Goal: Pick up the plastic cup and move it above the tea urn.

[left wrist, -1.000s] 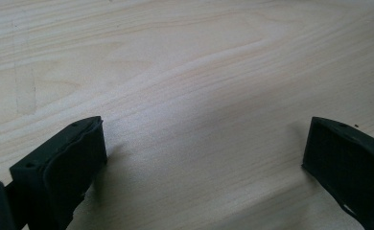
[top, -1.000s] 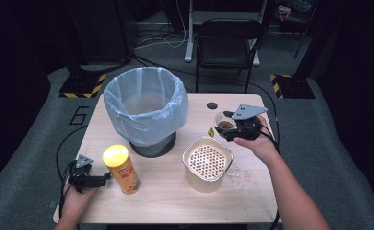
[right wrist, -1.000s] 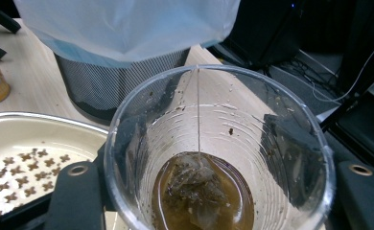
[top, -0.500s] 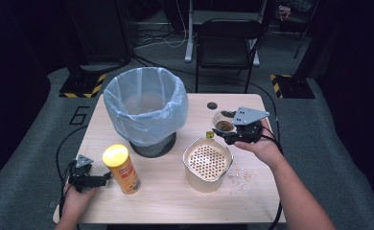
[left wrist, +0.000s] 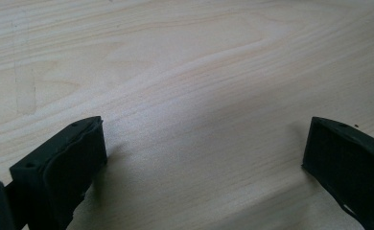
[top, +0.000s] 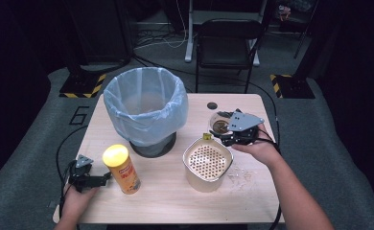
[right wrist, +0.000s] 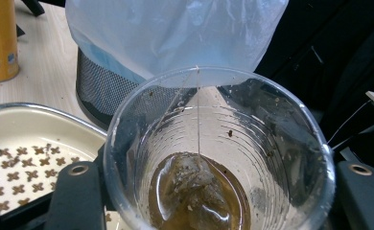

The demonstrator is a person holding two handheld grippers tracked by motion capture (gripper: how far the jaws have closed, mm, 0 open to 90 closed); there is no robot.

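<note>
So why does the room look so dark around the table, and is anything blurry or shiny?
High view: light falls on the table alone, the surroundings near black. Left gripper view: the wood is sharp, with soft shadows beside the left gripper. Right gripper view: the clear cup has bright rim highlights, and the bin bag glares pale.

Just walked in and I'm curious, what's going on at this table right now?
A person works with two handheld grippers. The right gripper grips a clear plastic cup holding a used tea bag in brown liquid, beside a perforated strainer tray and a bag-lined bin. The left gripper sits open on the table near a yellow can.
</note>
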